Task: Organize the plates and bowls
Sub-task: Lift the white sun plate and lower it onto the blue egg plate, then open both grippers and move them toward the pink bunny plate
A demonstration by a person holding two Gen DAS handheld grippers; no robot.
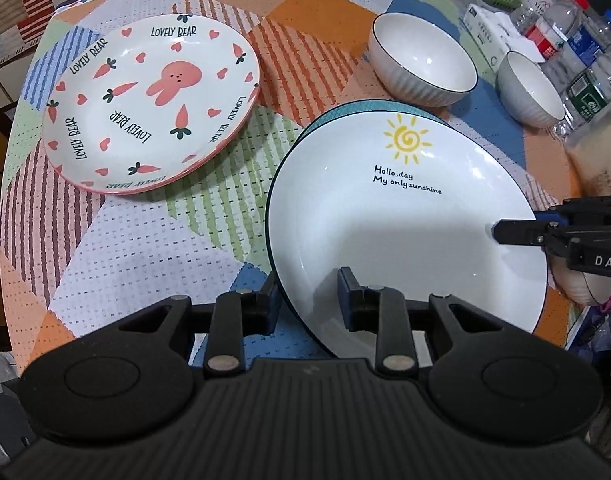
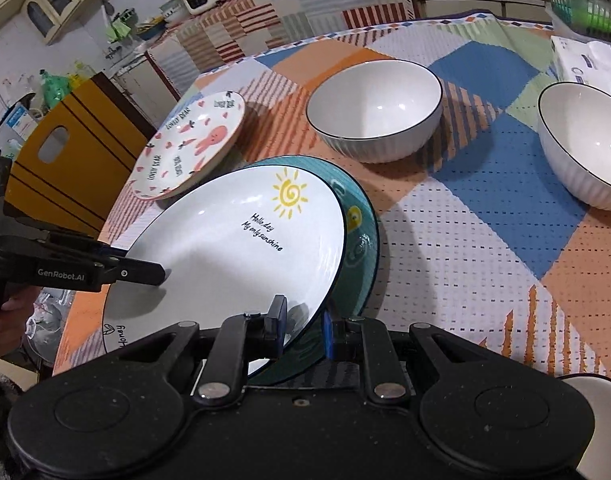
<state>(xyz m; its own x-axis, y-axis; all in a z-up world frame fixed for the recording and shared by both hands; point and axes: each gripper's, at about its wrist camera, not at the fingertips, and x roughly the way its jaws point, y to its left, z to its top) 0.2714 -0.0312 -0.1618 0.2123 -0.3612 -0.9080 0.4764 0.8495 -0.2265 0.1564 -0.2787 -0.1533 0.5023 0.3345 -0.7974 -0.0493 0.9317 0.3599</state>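
Note:
A white sun plate [image 1: 405,220] reading "Hello, day" lies over a teal plate [image 2: 357,240]. My left gripper [image 1: 309,300] has its fingers either side of the sun plate's near rim, a gap showing. My right gripper [image 2: 305,324] straddles the opposite rim, one finger above the plate and one below; it also shows in the left wrist view [image 1: 517,232]. A pink-rimmed "Lovely Bear" plate [image 1: 153,100] lies at the left. Two white ribbed bowls [image 1: 421,58] [image 1: 531,88] stand behind.
The table carries a patchwork cloth [image 1: 145,240]. Water bottles [image 1: 577,40] and a tissue box [image 1: 493,32] crowd the far right. A yellow chair back [image 2: 65,160] stands beside the table. Another white dish [image 2: 585,384] peeks out at the lower right.

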